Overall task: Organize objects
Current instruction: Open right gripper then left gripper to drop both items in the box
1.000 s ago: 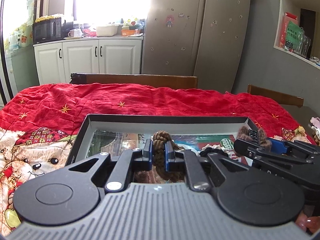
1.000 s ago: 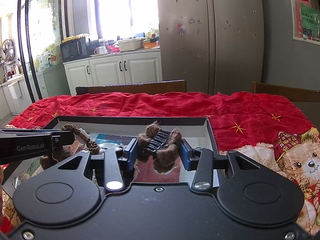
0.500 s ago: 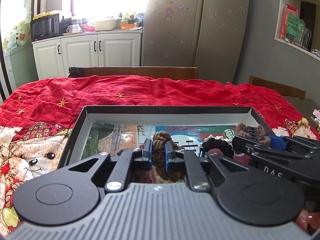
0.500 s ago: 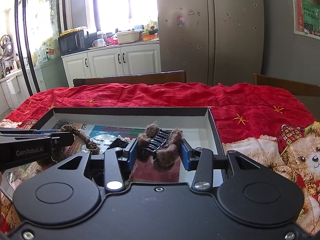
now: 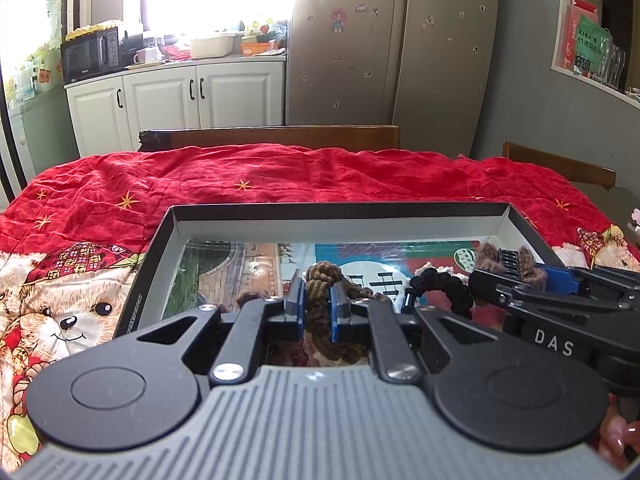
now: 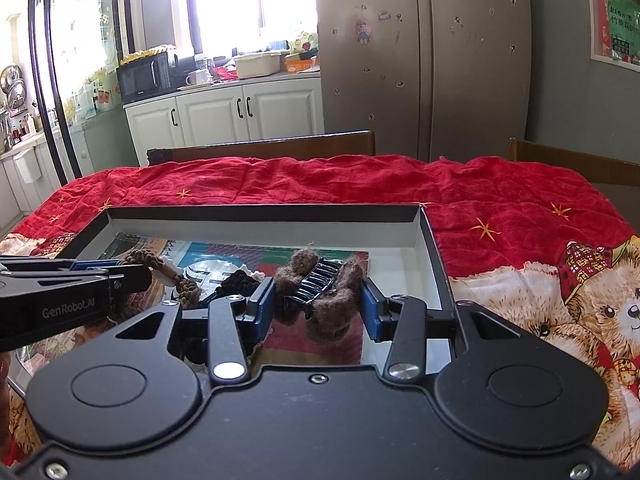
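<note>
While both tools hang over the shallow black box (image 5: 352, 210) on the red-clothed table (image 5: 260, 172), the job in my judgement is to lay each hair piece down inside it without disturbing what is already there. Start from the box itself: its floor carries a glossy printed sheet, so anything let go from a height may slide; better to lower until the item rests before letting go. The right tool (image 6: 318, 306) is pinching a fuzzy brown hair claw (image 6: 320, 284) across its width, above the right part of the box near the right wall; set it clear of that wall. The left tool (image 5: 316, 306) is pressed tight on a brown braided hair tie (image 5: 322, 280), above the middle of the box. A black scrunchie (image 5: 440, 282) lies on the floor between the two, so each piece should land beside it, not on top.
</note>
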### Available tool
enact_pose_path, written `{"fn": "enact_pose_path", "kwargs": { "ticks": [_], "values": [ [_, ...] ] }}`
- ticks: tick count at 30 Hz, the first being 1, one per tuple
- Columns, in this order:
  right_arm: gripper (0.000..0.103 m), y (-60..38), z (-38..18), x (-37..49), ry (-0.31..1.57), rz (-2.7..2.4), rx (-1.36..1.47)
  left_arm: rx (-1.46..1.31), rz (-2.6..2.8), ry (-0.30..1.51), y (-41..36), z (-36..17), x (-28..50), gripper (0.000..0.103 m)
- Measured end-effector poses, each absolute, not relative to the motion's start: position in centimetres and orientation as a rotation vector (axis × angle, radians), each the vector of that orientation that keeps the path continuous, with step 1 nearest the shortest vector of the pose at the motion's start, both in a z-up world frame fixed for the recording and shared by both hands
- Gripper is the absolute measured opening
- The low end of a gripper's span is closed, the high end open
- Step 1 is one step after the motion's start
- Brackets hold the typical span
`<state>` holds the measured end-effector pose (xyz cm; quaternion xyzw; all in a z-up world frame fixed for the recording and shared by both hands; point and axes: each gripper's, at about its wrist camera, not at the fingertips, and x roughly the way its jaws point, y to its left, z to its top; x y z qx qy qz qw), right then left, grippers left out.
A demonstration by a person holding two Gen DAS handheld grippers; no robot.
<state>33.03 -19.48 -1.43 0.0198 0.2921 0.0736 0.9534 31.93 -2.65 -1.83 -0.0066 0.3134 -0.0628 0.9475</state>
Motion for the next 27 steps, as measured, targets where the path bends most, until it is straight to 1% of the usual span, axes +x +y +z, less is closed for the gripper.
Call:
{"fn": "enact_pose_path", "kwargs": {
  "ticks": [12,15,19,21,22,27],
  "values": [
    [0.043,-19.50,-1.72,33.25,0.622,0.151,0.048,-0.006,-0.127,0.642,-2.71,-1.93,31.92,0.017],
    [0.044,-19.48,-1.76,33.34,0.627,0.151,0.047,-0.004,-0.126,0.641,-2.69,-1.94,31.89,0.021],
    [0.045,-19.50,-1.82,33.37,0.631,0.150,0.048,-0.002,-0.123,0.639,-2.66,-1.95,31.85,0.029],
    [0.046,-19.54,-1.82,33.37,0.633,0.148,0.050,0.002,-0.122,0.636,-2.69,-1.91,31.81,0.034],
    [0.046,-19.58,-1.83,33.36,0.633,0.149,0.053,0.003,-0.120,0.633,-2.73,-1.87,31.78,0.039],
    [0.047,-19.67,-1.74,33.33,0.629,0.149,0.059,0.008,-0.117,0.628,-2.77,-1.76,31.67,0.039]
  ]
}}
